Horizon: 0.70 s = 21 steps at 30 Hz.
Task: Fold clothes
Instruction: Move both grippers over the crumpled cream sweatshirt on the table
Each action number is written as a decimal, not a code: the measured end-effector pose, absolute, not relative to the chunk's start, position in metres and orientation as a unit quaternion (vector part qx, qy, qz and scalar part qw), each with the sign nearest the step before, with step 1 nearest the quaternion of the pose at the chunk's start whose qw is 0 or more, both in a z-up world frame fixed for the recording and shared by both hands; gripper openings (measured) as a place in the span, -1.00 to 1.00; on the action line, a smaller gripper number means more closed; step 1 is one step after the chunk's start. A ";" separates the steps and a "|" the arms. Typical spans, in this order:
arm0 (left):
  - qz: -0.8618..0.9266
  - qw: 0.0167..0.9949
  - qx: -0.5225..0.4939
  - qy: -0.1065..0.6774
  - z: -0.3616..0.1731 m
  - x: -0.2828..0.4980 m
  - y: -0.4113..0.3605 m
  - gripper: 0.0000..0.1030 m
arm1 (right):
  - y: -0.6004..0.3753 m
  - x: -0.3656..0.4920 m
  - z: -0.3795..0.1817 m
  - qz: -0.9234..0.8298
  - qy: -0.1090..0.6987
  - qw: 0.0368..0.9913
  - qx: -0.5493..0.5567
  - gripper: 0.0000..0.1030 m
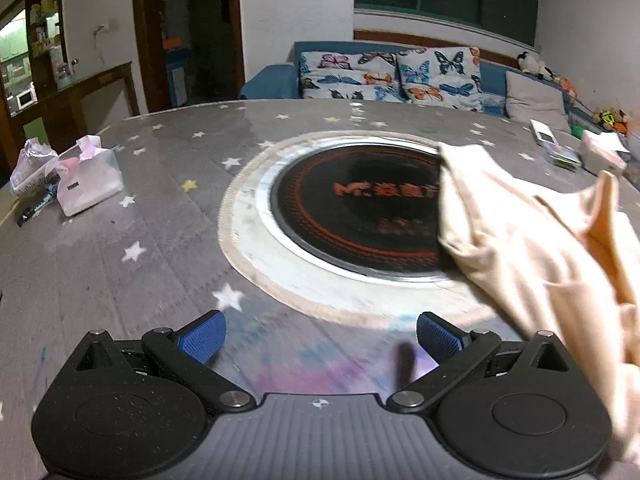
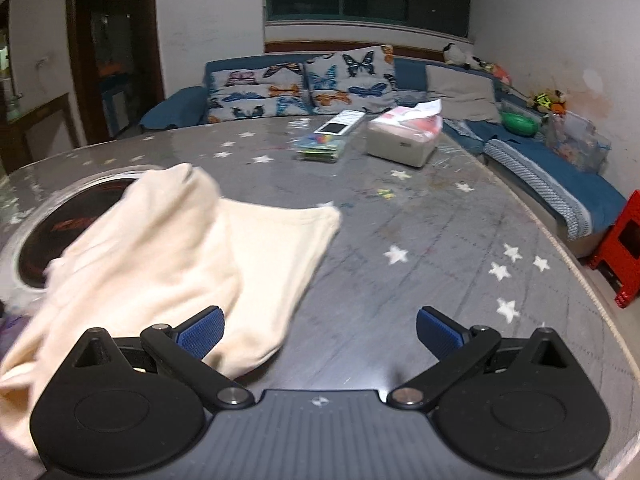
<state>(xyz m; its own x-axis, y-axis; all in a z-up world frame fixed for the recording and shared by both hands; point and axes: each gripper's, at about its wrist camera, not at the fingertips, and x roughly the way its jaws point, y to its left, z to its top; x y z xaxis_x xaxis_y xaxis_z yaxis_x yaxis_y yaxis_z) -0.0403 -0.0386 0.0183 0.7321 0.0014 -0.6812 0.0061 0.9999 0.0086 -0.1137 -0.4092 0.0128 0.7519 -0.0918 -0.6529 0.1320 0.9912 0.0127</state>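
Observation:
A cream-coloured garment [image 1: 532,240] lies bunched on the grey star-patterned table [image 1: 120,264], its left edge draped over the black round hob [image 1: 360,216]. My left gripper [image 1: 320,338] hovers over the table to the left of the cloth, open, with nothing between its blue pads [image 1: 202,338]. In the right wrist view the garment [image 2: 192,256] spreads to the left and front. My right gripper [image 2: 320,336] is open; its left pad [image 2: 202,338] sits over the cloth's near edge and bare table [image 2: 420,240] shows between the fingers.
A white bag and tissue pack [image 1: 86,184] sit at the table's left. A white box [image 2: 404,136] and booklets [image 2: 324,144] lie at the far right. A blue sofa with butterfly cushions [image 2: 304,84] stands behind the table. A red stool [image 2: 624,248] stands beside the table's right edge.

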 end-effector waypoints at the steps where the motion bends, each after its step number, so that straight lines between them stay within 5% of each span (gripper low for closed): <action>1: -0.004 0.929 0.004 0.369 0.020 -0.044 -0.043 1.00 | -0.405 -0.118 0.014 -0.056 0.348 0.935 0.031 1.00; 21: -0.047 0.924 0.027 0.378 0.039 -0.099 -0.102 1.00 | -0.359 -0.161 0.012 -0.019 0.364 0.931 0.030 1.00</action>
